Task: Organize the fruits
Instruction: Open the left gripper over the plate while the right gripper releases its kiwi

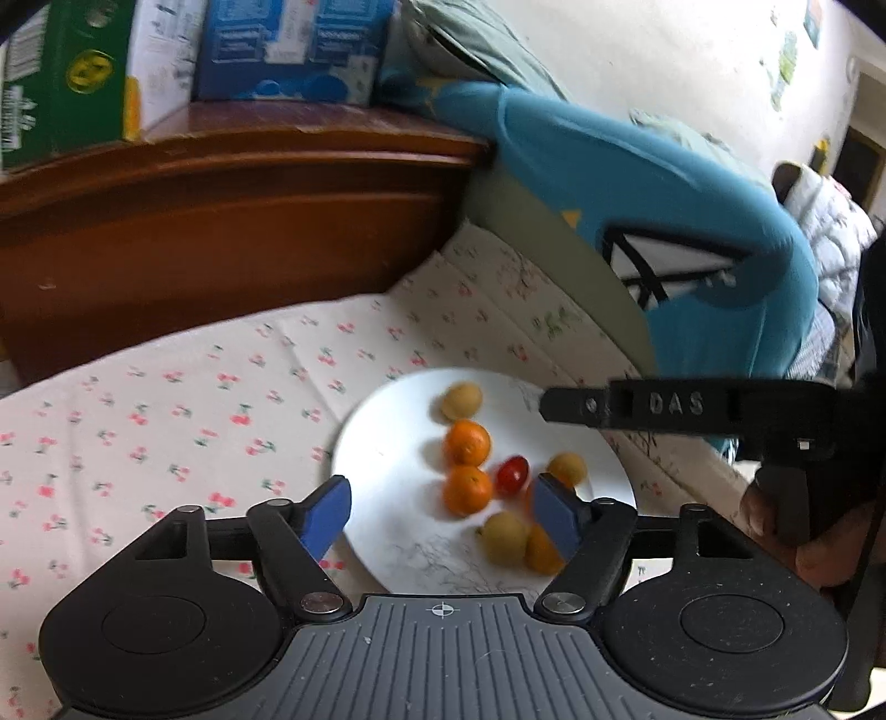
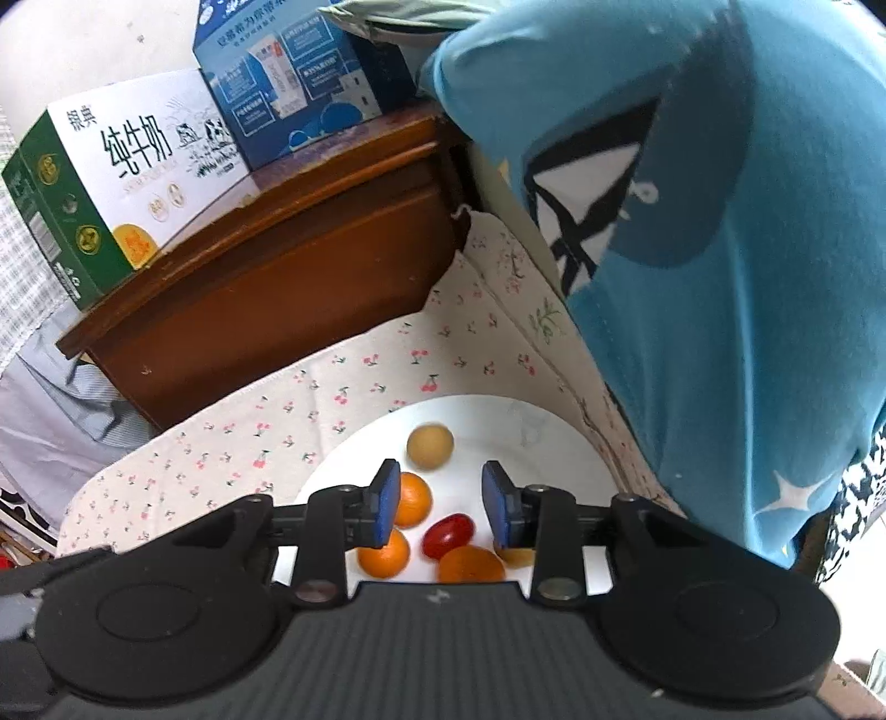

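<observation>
A white plate (image 1: pixel 360 443) (image 2: pixel 559 443) lies on a cherry-print sheet. It carries small oranges (image 1: pixel 468 443) (image 2: pixel 412 498), tan round fruits (image 1: pixel 462 401) (image 2: pixel 431 447) and one red cherry tomato (image 1: pixel 512 473) (image 2: pixel 448 534). My left gripper (image 1: pixel 443 518) hangs open over the plate's near side; an orange (image 1: pixel 468 490) sits in the gap with neither pad touching it, and another orange is half hidden behind the right pad. My right gripper (image 2: pixel 443 507) is open above the plate with nothing gripped. One of its black fingers (image 1: pixel 664 407) shows in the left wrist view over the plate's right edge.
A brown wooden bed board (image 1: pixel 221 221) (image 2: pixel 277 277) rises behind the sheet, with milk cartons (image 2: pixel 127 183) and a blue box (image 1: pixel 293 50) on top. A blue garment (image 1: pixel 692 221) (image 2: pixel 720 277) hangs close on the right. A hand (image 1: pixel 775 531) holds the right gripper.
</observation>
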`<action>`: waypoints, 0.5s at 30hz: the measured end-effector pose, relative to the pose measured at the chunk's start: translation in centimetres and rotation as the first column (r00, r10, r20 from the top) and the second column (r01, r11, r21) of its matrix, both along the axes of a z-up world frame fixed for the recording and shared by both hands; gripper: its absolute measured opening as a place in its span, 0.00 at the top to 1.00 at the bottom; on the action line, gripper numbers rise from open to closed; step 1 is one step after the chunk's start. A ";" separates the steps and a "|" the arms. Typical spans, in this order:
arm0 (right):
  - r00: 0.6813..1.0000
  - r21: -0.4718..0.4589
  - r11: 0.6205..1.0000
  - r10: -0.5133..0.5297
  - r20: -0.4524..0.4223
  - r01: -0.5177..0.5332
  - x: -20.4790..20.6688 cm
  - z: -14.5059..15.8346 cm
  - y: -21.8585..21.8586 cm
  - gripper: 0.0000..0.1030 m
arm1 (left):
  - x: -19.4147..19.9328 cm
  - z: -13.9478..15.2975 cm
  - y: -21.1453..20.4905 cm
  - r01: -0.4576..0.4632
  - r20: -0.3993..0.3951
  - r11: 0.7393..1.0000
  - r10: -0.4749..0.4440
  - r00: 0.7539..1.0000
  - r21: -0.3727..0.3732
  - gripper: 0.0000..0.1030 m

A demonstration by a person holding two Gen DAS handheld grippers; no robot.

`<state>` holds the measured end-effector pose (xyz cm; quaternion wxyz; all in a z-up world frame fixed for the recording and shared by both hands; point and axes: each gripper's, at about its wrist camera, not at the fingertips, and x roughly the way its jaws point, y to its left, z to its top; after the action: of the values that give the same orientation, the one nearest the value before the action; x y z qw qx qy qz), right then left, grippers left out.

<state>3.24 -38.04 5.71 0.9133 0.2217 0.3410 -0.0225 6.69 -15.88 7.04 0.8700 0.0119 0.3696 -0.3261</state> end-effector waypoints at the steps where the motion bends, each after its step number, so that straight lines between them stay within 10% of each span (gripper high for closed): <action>1: 1.000 -0.003 1.000 0.002 0.003 -0.002 -0.1 0.1 0.1 0.64 | 0.0 0.2 0.3 -0.007 -0.002 1.000 0.007 1.000 0.000 0.28; 15: 0.999 0.022 0.999 0.029 0.040 -0.030 -1.6 1.9 1.7 0.55 | 0.1 3.9 6.6 -0.149 0.014 0.989 0.148 0.989 0.028 0.21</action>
<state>1.67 -36.36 7.63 0.9175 0.2271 0.3265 -0.0008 6.75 -9.30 10.91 0.8938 -0.0013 0.3689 -0.2551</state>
